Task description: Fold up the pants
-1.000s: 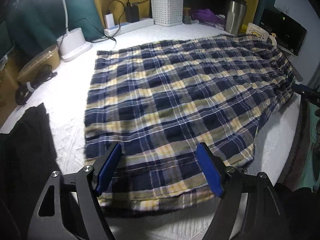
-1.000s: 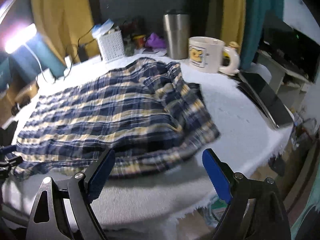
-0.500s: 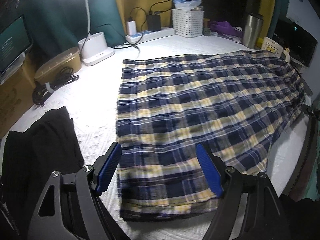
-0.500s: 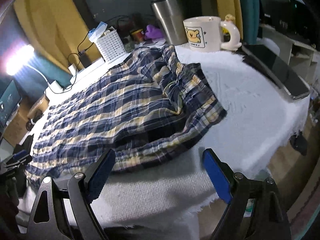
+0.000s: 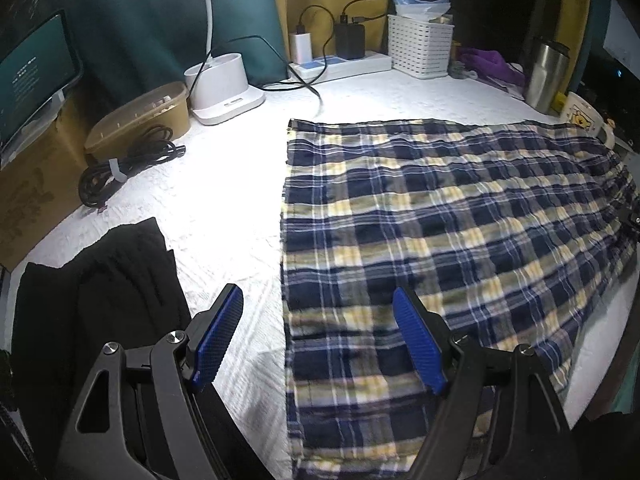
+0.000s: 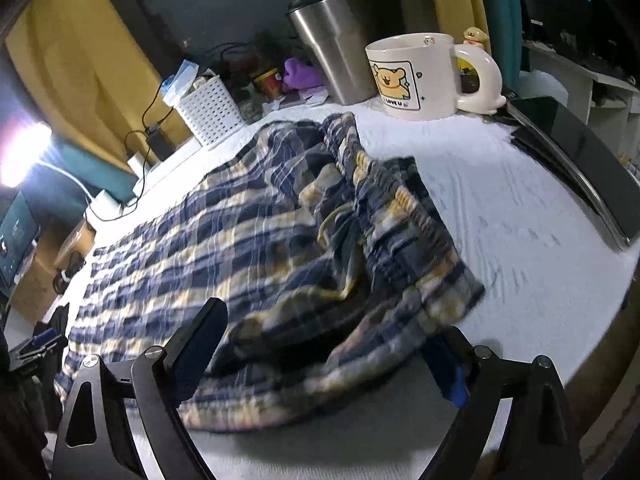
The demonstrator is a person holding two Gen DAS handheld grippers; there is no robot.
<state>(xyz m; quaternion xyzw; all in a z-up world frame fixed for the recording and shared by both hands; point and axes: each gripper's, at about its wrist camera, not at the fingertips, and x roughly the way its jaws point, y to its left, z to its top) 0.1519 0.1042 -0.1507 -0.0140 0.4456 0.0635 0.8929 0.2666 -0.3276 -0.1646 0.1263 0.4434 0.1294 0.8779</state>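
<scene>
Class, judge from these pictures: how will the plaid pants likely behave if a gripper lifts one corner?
The plaid pants are probably floppy: they lie flat, and the waistband is bunched. They likely drape and sag rather than hold shape. The thin cloth looks light.

Dim room, lamp [image 6: 24,152] glare, fisheye edges, blur

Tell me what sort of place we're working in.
Likely a home desk or bedroom table: a power strip with chargers, a cartoon mug and a steel tumbler crowd its far edge behind the plaid pants.
</scene>
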